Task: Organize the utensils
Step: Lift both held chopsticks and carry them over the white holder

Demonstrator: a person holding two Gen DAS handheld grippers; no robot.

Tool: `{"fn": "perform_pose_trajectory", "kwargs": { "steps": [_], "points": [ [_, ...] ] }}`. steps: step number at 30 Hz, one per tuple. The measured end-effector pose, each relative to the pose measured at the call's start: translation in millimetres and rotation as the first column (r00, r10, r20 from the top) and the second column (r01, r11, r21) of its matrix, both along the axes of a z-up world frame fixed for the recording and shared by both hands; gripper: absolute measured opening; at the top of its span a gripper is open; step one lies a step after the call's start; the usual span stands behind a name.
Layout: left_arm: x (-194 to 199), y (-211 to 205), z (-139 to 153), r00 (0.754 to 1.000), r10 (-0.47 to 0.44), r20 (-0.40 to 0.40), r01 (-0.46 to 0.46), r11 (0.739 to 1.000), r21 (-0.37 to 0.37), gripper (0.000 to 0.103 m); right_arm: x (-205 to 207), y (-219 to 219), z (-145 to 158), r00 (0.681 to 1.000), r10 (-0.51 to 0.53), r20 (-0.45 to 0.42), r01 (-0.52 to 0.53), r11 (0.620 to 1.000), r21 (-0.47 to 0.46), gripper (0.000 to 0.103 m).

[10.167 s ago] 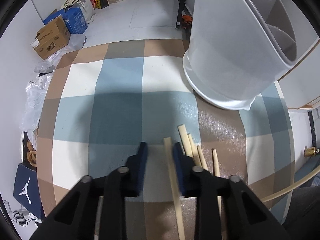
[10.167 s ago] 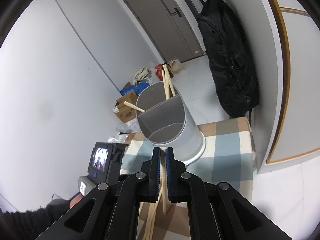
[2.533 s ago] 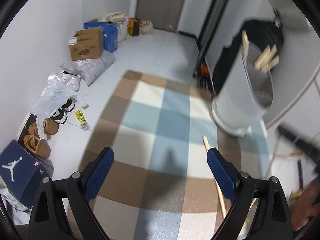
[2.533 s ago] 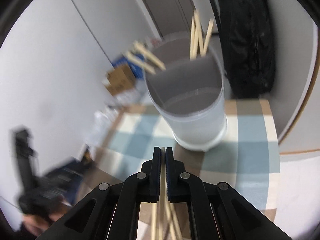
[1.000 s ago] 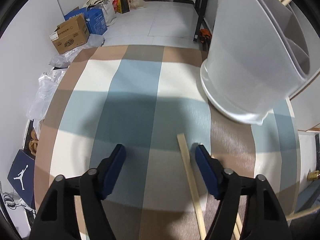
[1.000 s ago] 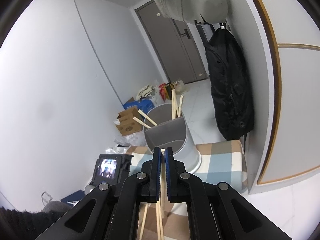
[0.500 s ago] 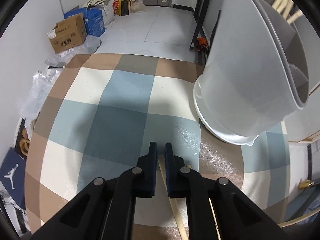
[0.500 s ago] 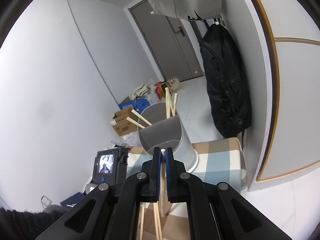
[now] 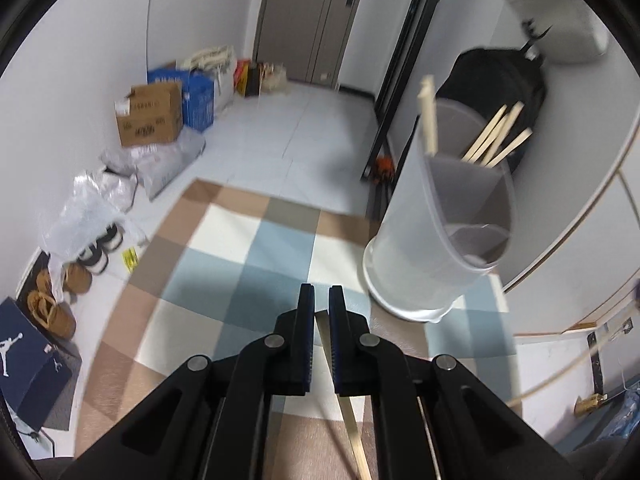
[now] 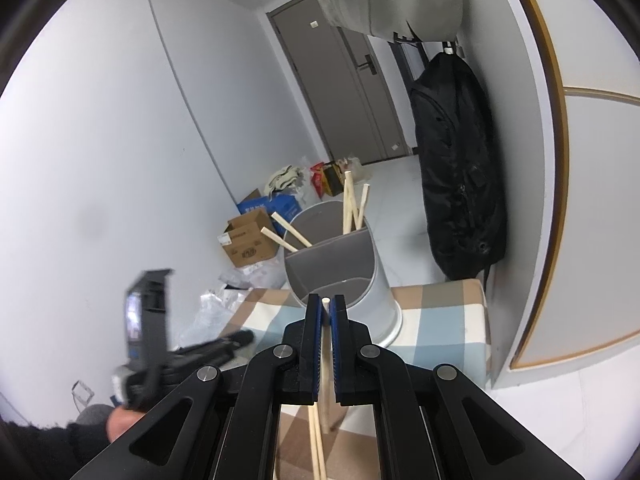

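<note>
A grey divided holder [image 9: 448,216] stands upright on the checked cloth [image 9: 248,256], right of centre, with several wooden chopsticks [image 9: 494,136] leaning in it. My left gripper [image 9: 322,300] is shut on a wooden chopstick [image 9: 344,400] and is raised above the cloth, left of the holder. In the right wrist view the holder [image 10: 340,276] stands ahead. My right gripper [image 10: 326,306] is shut on another chopstick [image 10: 326,332], its tip showing between the pads, just before the holder. Two more chopsticks [image 10: 316,444] lie on the cloth below.
Cardboard boxes [image 9: 150,120], plastic bags [image 9: 96,204] and shoes [image 9: 76,280] line the floor at the left. A black backpack [image 10: 456,168] hangs on the right wall. A grey door [image 9: 312,20] is at the back. The left gripper's body [image 10: 148,328] shows at the left.
My left gripper, shut on the chopstick half a second ago, has lifted it off the cloth and pulled back from the holder. My right gripper stays shut on its chopstick, about in place.
</note>
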State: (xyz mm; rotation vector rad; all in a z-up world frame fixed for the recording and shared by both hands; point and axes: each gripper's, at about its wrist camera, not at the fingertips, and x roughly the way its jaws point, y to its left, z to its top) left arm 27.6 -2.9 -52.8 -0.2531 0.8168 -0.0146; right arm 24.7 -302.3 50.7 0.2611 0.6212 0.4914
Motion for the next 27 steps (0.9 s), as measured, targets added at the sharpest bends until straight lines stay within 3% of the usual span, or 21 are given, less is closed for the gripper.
{"fn": "perform_pose_trajectory", "kwargs": {
  "steps": [6, 16, 27],
  "points": [
    [-13.1, -5.9, 20.6, 0.995, -0.047, 0.092, 0.045, 0.999, 0.030, 0.003, -0.2, 3.4, -2.0, 1.000, -0.020, -0.014, 0.020, 1.000, -0.006, 0.004],
    [-26.4, -4.6, 52.6, 0.980, -0.118, 0.163, 0.117, 0.993, 0.020, 0.002, -8.4, 13.3, 11.4, 1.000, -0.007, 0.007, 0.007, 0.999, -0.043, 0.004],
    [-19.9, -12.6, 106.7, 0.947, -0.209, 0.242, 0.205, 0.978, 0.045, 0.002, 7.8, 21.2, 58.5, 0.997, 0.024, 0.067, -0.020, 0.998, -0.066, 0.004]
  ]
}}
